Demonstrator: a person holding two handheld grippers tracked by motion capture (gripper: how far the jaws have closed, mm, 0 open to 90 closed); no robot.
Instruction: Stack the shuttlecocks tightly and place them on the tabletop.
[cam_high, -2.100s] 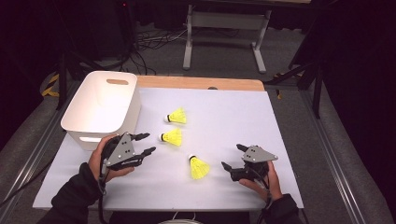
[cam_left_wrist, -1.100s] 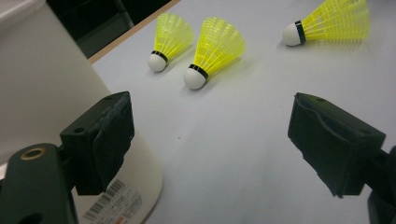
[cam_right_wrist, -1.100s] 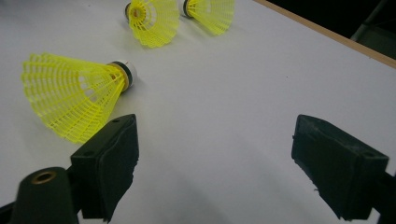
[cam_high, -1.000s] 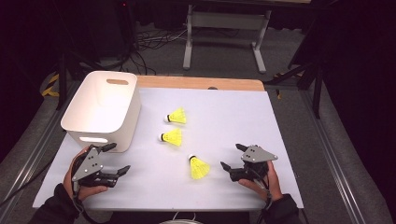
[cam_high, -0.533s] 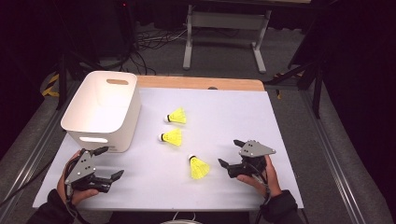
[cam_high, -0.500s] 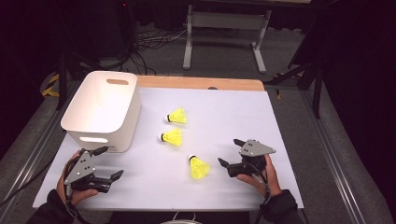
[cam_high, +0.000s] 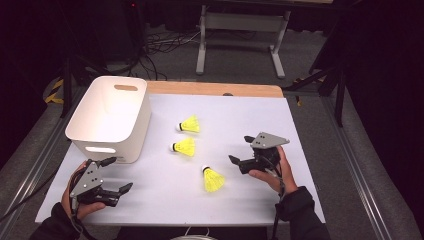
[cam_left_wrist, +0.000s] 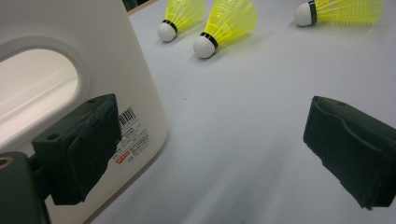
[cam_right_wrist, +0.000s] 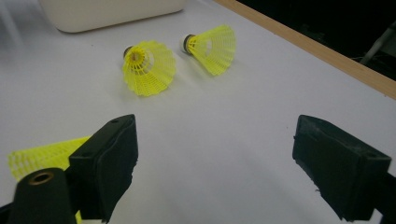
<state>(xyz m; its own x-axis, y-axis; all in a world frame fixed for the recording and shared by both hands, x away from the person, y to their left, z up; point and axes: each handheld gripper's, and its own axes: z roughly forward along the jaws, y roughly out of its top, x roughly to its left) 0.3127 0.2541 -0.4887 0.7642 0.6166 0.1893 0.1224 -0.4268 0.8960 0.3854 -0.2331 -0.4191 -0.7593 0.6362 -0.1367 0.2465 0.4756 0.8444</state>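
Observation:
Three yellow shuttlecocks lie on the white table top (cam_high: 260, 115): one at the back (cam_high: 190, 124), one in the middle (cam_high: 184, 146), one at the front (cam_high: 213, 179). My left gripper (cam_high: 119, 174) is at the front left, just before the white bin (cam_high: 110, 117). Its jaws have just been opening and stand open with nothing between them (cam_left_wrist: 210, 144); the bin wall (cam_left_wrist: 70, 56) is beside its left pad. My right gripper (cam_high: 241, 149) is open and empty, right of the front shuttlecock (cam_right_wrist: 42, 156), and faces the other two (cam_right_wrist: 149, 65) (cam_right_wrist: 212, 44).
The bin is open-topped with handle cut-outs and takes up the back left of the table. A bare wooden strip (cam_high: 215, 89) runs along the table's far edge. Beyond it, on the dark floor, are a stand's metal legs (cam_high: 240, 45) and cables.
My left gripper has drawn back from the middle shuttlecock to the front left corner and stayed there. My right gripper has risen a little and shifted toward the shuttlecocks.

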